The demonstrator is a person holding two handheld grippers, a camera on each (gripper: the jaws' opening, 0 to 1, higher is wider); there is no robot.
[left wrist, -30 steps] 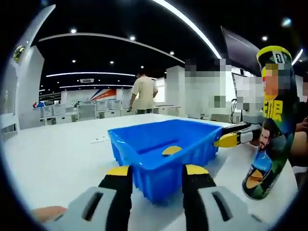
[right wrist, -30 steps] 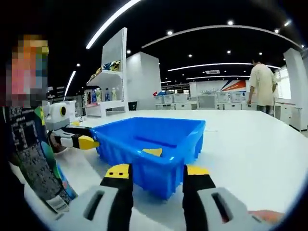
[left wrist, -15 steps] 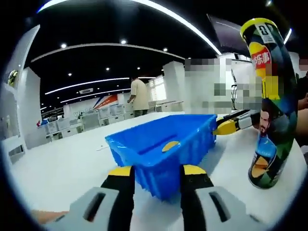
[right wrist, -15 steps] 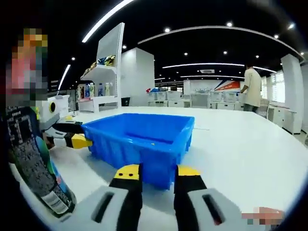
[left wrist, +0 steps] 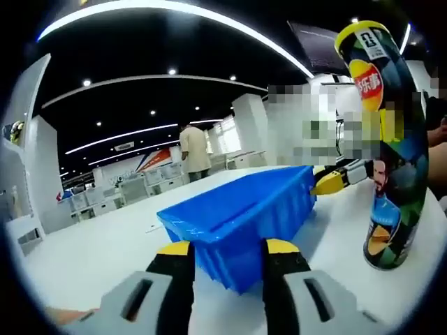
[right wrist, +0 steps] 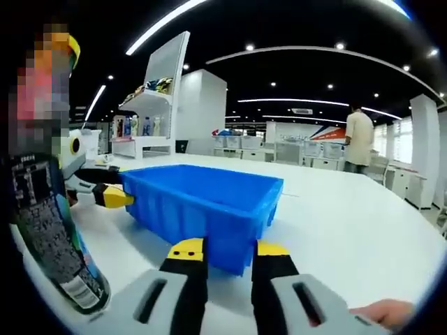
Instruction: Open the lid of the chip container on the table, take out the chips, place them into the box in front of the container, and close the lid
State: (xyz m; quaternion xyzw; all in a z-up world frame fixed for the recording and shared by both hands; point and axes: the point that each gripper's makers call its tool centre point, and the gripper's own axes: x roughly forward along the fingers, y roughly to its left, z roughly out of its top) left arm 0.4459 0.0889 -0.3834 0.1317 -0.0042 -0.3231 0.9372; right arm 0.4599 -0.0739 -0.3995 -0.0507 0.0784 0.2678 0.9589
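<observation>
Standing upright on the white table (left wrist: 91, 230), the chip can (left wrist: 386, 139) rises just beside the blue box (left wrist: 241, 209). Left gripper (left wrist: 227, 248) and right gripper (right wrist: 221, 248), each with jaws parted and holding nothing, frame the box's near corner.

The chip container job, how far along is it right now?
Nothing looks done yet. The tall green and yellow chip container stands upright on the white table, its top end seemingly closed. Both hand-held grippers, left and right, sit low before the blue plastic box, open and holding nothing; the box interior cannot be seen. Left: opening the lid, moving the chips, closing it.
</observation>
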